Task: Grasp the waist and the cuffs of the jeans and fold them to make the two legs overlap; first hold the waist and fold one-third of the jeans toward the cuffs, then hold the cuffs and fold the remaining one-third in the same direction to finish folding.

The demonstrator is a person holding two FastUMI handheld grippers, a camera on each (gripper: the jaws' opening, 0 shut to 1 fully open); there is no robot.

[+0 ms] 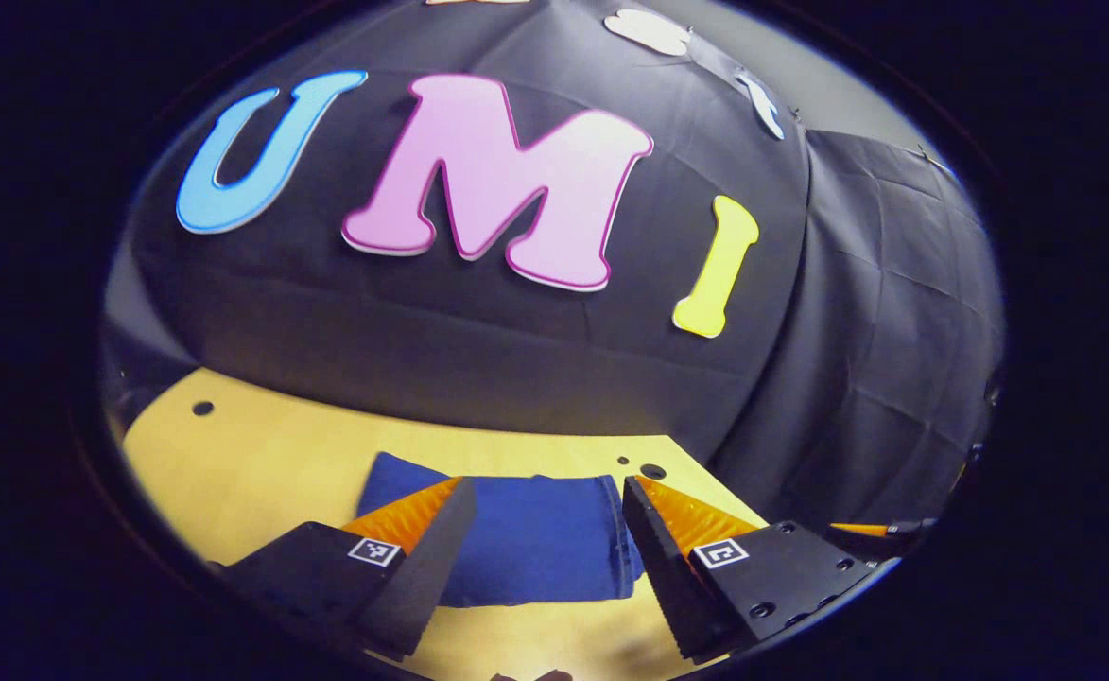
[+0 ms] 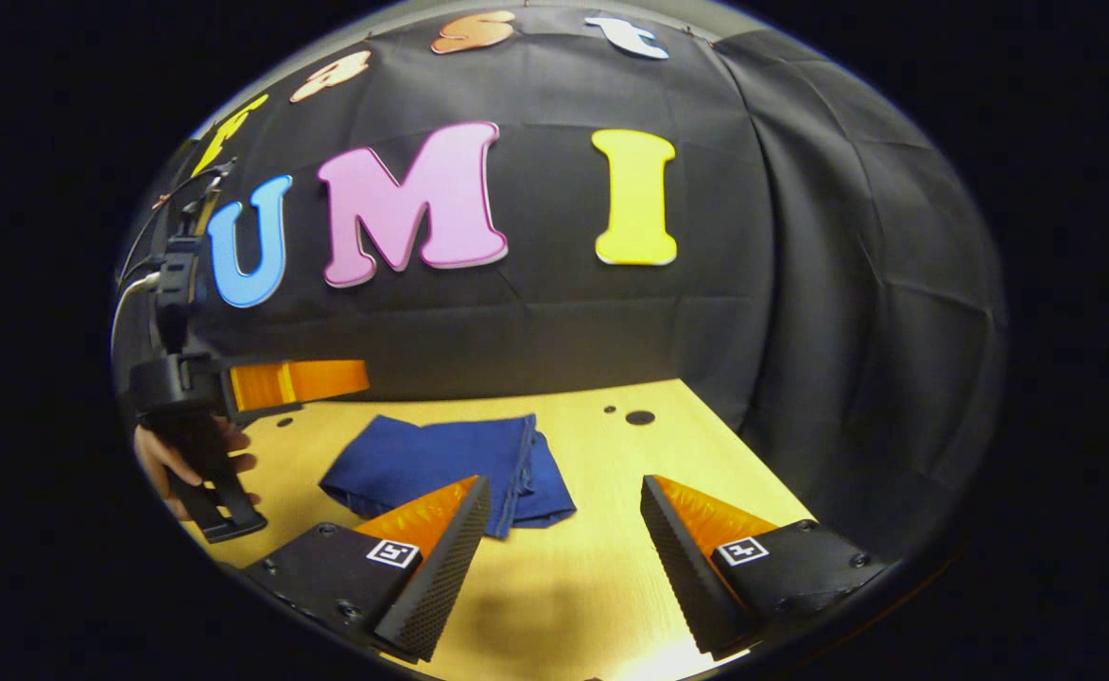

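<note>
1. At the far left of the right gripper view, a hand (image 2: pixel 168 465) grips the handle of the left gripper (image 2: pixel 327 378), which is held above the table's left side, off the cloth. From this side view I cannot tell how far its fingers stand apart.
2. In the left gripper view, that gripper's own fingers (image 1: pixel 441 515) are spread wide, with nothing between them; the jeans show through the gap, farther off on the table.
3. The jeans (image 2: pixel 441 463) lie on the pale wooden table (image 2: pixel 611 454) as a compact, folded blue bundle, roughly rectangular, with stacked layer edges showing along the right side. In the left gripper view the jeans (image 1: pixel 526 539) look flat and smooth, a seam running down the right edge.
4. The right gripper (image 2: pixel 563 520) has its fingers wide apart and holds nothing; its left fingertip overlaps the bundle's near corner in the picture, but contact cannot be judged.
5. Right of the jeans, small dark holes (image 2: pixel 639 417) mark the table near the back edge.
</note>
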